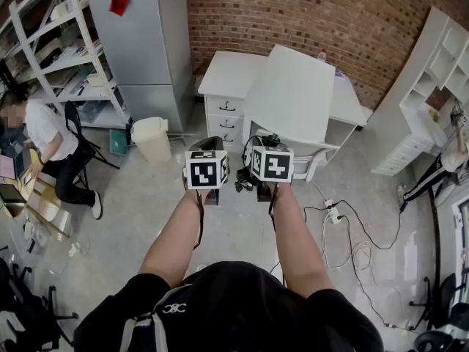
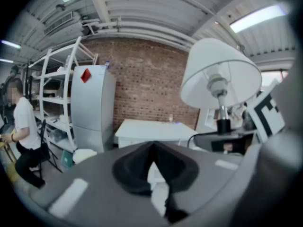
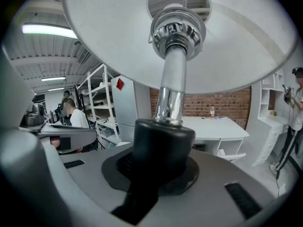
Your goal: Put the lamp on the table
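Observation:
The lamp (image 3: 176,60) has a wide white shade, a chrome stem and a black lower stem (image 3: 158,150). My right gripper (image 3: 161,162) is shut on that black stem and holds the lamp upright in the air. In the head view the shade (image 1: 293,97) hides much of the white table (image 1: 229,75) behind it, and the right gripper (image 1: 267,141) sits under its near edge. The left gripper view shows the lamp (image 2: 220,74) to its right. My left gripper (image 2: 152,148) is shut with nothing in it, level with the right one (image 1: 212,144).
A grey fridge (image 1: 146,42) and white shelving (image 1: 58,57) stand left of the table, with a cream bin (image 1: 152,138) in front. A person (image 1: 51,145) sits at far left. Cables (image 1: 344,226) lie on the floor to the right. A white bookcase (image 1: 432,86) lines the right wall.

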Available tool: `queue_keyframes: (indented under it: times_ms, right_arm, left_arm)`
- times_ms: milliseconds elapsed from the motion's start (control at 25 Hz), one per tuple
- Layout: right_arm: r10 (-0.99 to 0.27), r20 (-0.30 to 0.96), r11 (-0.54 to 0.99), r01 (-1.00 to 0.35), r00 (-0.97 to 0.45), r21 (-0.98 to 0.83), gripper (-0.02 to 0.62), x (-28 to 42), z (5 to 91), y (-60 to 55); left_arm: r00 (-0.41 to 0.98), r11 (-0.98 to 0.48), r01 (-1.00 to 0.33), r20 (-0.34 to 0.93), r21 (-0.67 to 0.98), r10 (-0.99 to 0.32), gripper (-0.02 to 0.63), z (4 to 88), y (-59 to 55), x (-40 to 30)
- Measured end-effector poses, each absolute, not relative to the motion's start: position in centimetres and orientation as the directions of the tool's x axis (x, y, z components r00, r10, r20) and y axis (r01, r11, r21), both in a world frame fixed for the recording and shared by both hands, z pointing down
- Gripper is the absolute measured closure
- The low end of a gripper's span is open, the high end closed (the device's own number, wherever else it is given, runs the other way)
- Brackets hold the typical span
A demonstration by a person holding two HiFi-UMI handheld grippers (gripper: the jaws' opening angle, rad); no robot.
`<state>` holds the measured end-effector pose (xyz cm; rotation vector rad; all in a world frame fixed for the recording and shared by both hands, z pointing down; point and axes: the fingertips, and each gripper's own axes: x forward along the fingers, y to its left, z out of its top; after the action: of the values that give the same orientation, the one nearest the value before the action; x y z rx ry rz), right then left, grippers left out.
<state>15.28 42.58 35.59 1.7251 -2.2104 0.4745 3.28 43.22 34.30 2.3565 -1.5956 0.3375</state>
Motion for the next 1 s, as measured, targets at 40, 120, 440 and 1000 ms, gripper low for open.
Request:
queue_keyframes:
  times_ms: [40,120,440,1000]
  right_arm:
    - [-0.873,0.429,0.226,-0.972,-0.234,-0.071,0.528,15.0,35.5,42.4]
    - [-0.872,0.432,0.225,-0.972,-0.231,-0.065,0.528,14.5,35.5,42.2]
    - [-0.881,0.417,0.220,-0.973,-0.226,-0.064,0.526,11.5,35.5,41.8]
    - [-0.891,0.418,0.187,-0.982,-0.179,-0.021,0.526,5.1,35.8,41.2]
  left_arm:
    - [0.364,-0.356,-0.930,0.340,0.090,-0.867,0.606,34.1,43.1,3.0]
    - [0.365,-0.359,-0.930,0.340,0.083,-0.867,0.606,33.8,42.8,2.5]
    - [0.367,-0.363,-0.929,0.343,0.080,-0.865,0.606,34.0,42.5,-0.2]
    - [0.415,-0.407,-0.908,0.336,0.098,-0.846,0.606,35.6,41.7,-7.2]
